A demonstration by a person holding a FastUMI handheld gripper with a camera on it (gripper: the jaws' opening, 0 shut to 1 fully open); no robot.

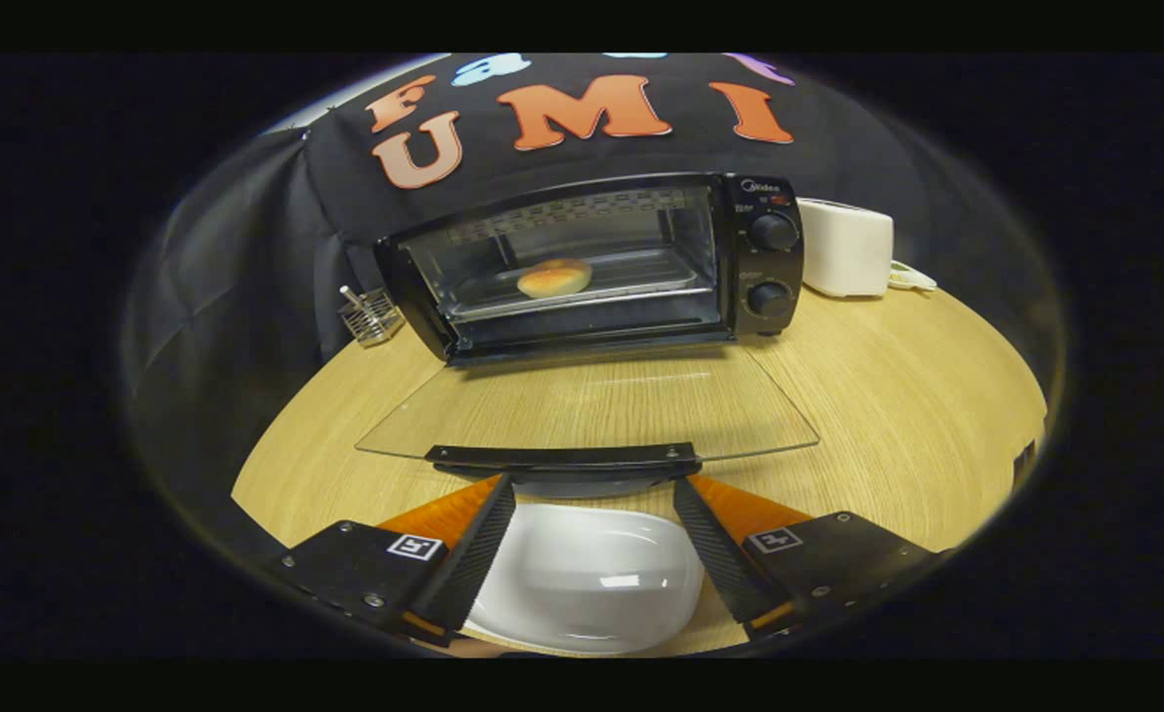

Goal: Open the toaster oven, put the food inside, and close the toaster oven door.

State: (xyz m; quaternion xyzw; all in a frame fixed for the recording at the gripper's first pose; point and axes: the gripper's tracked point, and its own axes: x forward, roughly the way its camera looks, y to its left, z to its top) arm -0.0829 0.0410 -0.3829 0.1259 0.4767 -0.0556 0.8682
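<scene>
The toaster oven (591,267) is a boxy black metal case with two round knobs stacked down its right panel, standing at the back of a round counter (888,396) of pale wood-grain laminate. Its door (586,405) is a clear glass pane with rounded corners, folded all the way down so it lies flat over the counter, and a dark handle bar (564,457) runs along its near edge. Inside, a small round bun (554,278) (golden and smooth-topped) sits on a shiny metal tray (631,282).

The claw (594,485) is spread wide, gripping nothing; its ribbed fingertips (491,529) sit just short of the handle bar, one toward each end. Between the fingers lies a glossy white plate (586,578), empty.

To the right of the oven stands a white, smooth-sided toaster (847,247), and to the left a small wire rack (369,316) with a thin upright post. Nothing lies between the fingers and the door.
</scene>
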